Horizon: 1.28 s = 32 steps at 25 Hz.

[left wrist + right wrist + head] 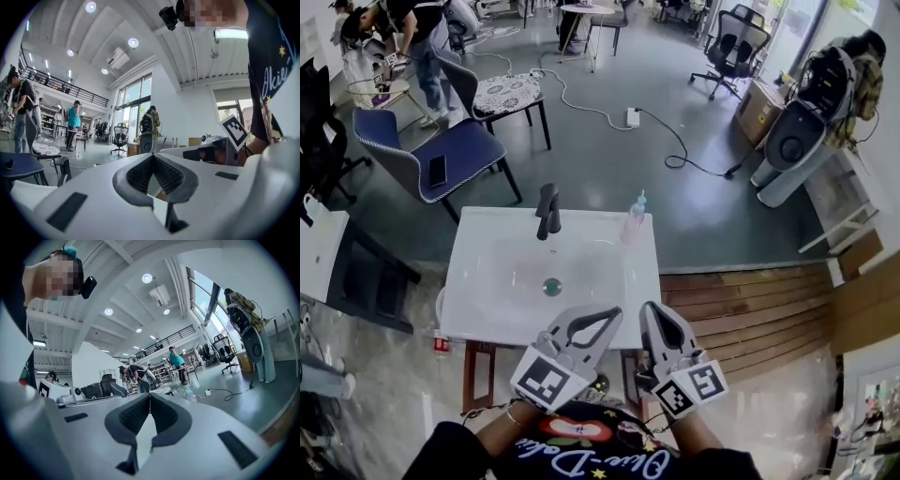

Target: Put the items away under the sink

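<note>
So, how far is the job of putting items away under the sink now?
Nothing looks done yet: the pale plastic bottle with a blue top stands on the white rectangular sink. In hand: nothing; the left gripper and the right gripper are shut and empty, before the sink's front edge. Left: grasping the bottle and stowing it below; that space is hidden.

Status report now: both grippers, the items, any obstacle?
Left gripper, right gripper: jaws shut, empty. Clear pink-filled bottle upright, far right corner of white sink, untouched. Nothing blocks it.
</note>
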Motion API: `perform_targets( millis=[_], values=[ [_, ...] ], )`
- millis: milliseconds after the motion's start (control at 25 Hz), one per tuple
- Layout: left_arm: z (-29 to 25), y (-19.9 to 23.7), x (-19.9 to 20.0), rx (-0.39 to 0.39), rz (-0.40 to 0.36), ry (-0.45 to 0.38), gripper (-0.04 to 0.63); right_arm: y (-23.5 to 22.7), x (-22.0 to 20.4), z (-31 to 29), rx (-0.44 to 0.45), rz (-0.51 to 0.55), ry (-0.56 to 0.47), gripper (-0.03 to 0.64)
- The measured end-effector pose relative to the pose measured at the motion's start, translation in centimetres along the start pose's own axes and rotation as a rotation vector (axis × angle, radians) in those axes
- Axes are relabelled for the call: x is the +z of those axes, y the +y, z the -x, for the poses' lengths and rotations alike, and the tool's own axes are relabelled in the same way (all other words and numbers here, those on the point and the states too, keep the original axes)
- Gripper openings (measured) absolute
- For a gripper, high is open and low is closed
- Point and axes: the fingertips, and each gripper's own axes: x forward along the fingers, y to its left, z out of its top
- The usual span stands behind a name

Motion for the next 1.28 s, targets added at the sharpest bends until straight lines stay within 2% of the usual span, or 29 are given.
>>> perform_targets(
  millis=[160, 320, 480, 640, 840, 1280],
  values=[
    [-0.2, -0.5, -0.5, 0.053, -0.039, 0.030, 0.008, -0.8, -0.1, -0.1, 0.039, -0.003, 0.009, 0.008],
    [-0.5, -0.4, -0.4, 0.100, -0.031, 0.023, 0.008, -1.4, 0.2, 0.1, 0.070, -0.003, 0.006, 0.009],
    [-1.2, -0.1, -0.1, 0.129, -0.055, 0.030, 0.008, -2.3, 0.6, 0.4, 0.081, -0.009, 0.000, 0.009],
    [-1.7, 0.0, -0.3, 0.134, -0.072, 0.043, 0.008, -3.2, 0.3, 0.7, 0.078, 0.004, 0.004, 0.009],
    [-2.4, 0.9, -0.4, 0.133, -0.060, 0.053, 0.008, -4.0, 0.2, 0.1, 0.066, 0.012, 0.014, 0.009],
    [-4.4, 3.5, -0.1, 0.066, -0.051, 0.060, 0.008, -5.5, 0.3, -2.3, -0.005, 0.026, 0.020, 0.009]
  ],
)
